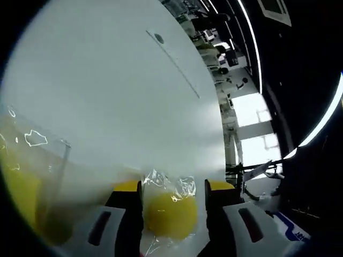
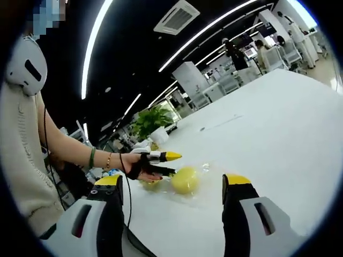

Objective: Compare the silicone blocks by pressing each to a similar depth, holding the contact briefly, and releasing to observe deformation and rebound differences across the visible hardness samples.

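Observation:
A round yellow silicone block (image 1: 170, 214) in clear crinkled wrap sits between the jaws of my left gripper (image 1: 174, 186), whose yellow-tipped jaws press against the wrap on both sides. In the right gripper view the same block (image 2: 185, 180) lies on the white table (image 2: 278, 123), with the left gripper (image 2: 170, 164) held on it by a person's gloved hand (image 2: 140, 167). A second yellow piece (image 2: 151, 185) lies under that hand. My right gripper (image 2: 172, 181) is open wide, short of the block and apart from it.
Another yellow sample in a clear wrapper (image 1: 32, 187) lies close at the left. The person (image 2: 27, 155), in a white knit top, is at the left. A potted plant (image 2: 153, 122) and office desks stand beyond the table.

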